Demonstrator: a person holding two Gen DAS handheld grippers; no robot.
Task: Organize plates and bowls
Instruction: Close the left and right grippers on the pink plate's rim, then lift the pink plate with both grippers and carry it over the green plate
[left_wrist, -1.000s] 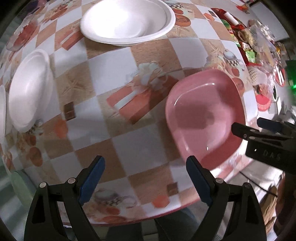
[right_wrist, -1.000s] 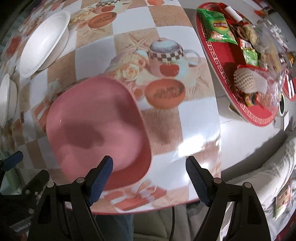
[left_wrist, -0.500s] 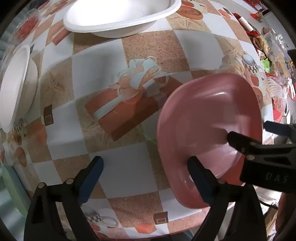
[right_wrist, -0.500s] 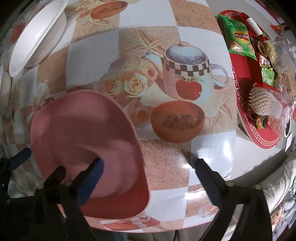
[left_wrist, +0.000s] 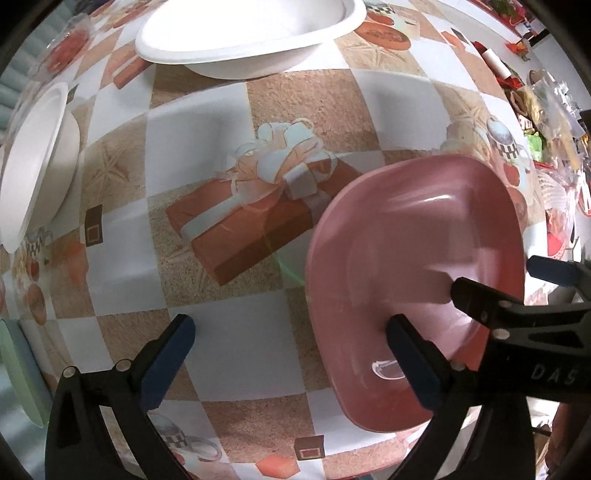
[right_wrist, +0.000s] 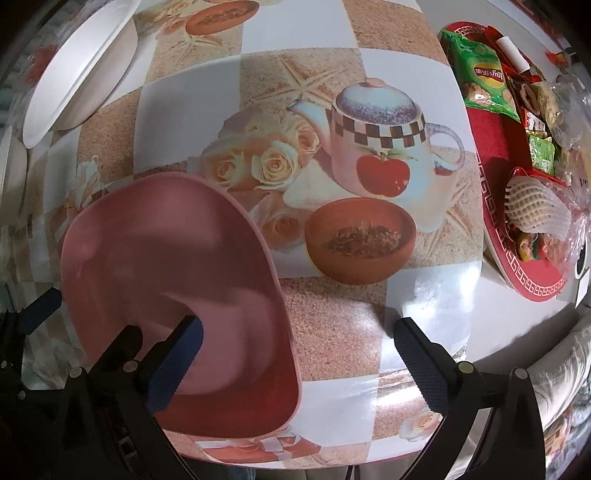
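The table (left_wrist: 229, 332) is the biggest thing here. Its cloth has white and sandy squares with pictures of a wrapped gift, a teapot, roses and a brown pot.

Next comes the pink plate (left_wrist: 406, 258). It is squarish with round corners, a raised rim and a shiny, smooth inside. It sits flat on the table near the front edge, and a dark shadow falls across its middle. A small clear mark shows near its front rim.

A big white bowl (left_wrist: 243, 40) sits farther back on the table, well apart from the pink plate. It is wide and plain with a flat rim. A second white bowl (left_wrist: 33, 162) sits at the left side, and it looks tipped because of the curved lens. A pale green plate (left_wrist: 18, 373) peeks in at the left edge.

A red tray (right_wrist: 509, 206) stands to the right, beside the table. It holds a green chip bag (right_wrist: 480, 74) and other snacks.

The left gripper (left_wrist: 288, 354) is spread wide, with its right finger over the pink plate's left rim and its left finger over bare cloth. The right gripper (right_wrist: 295, 354) is spread wide too, with its left finger over the plate's right side and its right finger over the cloth. Neither holds anything.
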